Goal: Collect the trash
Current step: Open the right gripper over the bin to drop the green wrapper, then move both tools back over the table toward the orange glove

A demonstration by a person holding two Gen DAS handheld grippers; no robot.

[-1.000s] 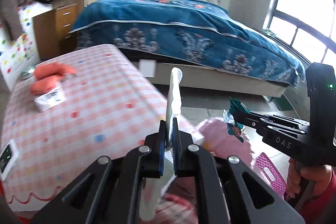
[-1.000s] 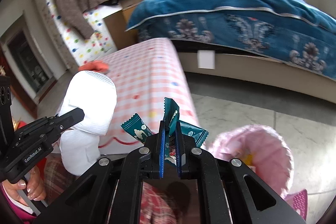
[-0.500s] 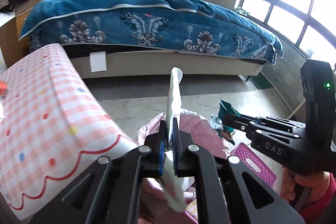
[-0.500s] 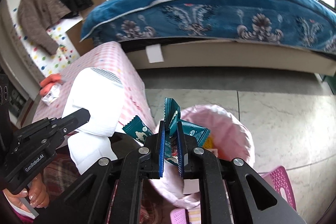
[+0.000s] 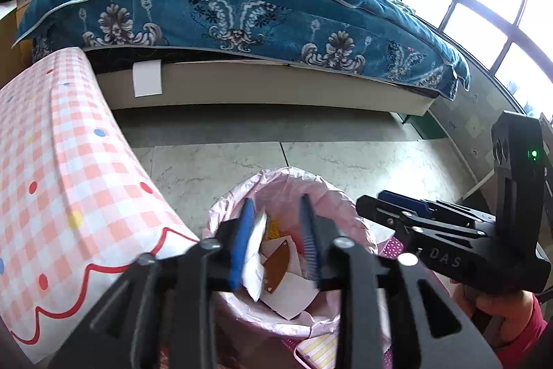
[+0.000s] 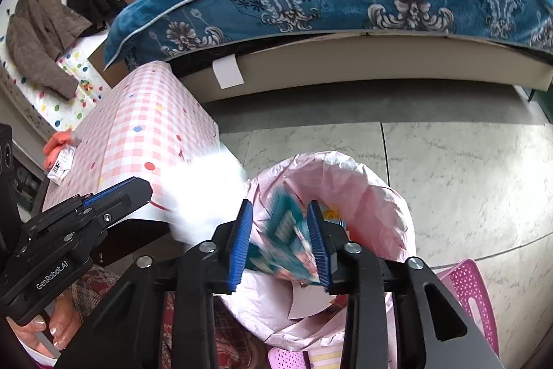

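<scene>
A bin with a pink liner [image 5: 331, 192] stands on the floor; it also shows in the right wrist view [image 6: 366, 175]. My left gripper [image 5: 276, 241] is open right above it, and a crumpled white paper [image 5: 255, 251] drops between its jaws into the bin. It shows blurred in the right wrist view [image 6: 204, 192]. My right gripper [image 6: 280, 237] is open over the bin, and teal snack wrappers [image 6: 283, 230] fall blurred between its jaws. Paper scraps [image 5: 287, 293] lie inside the bin.
A table with a pink checked cloth [image 5: 52, 182] stands left of the bin. A bed with a blue cover [image 5: 242, 6] is behind it across grey floor tiles. A pink perforated basket [image 6: 473, 293] sits right of the bin. An orange item and a small box [image 6: 58, 154] lie on the table.
Both grippers moved from above the table to over the bin and opened. The white paper and the teal wrappers have left the jaws and are falling into the bin.
</scene>
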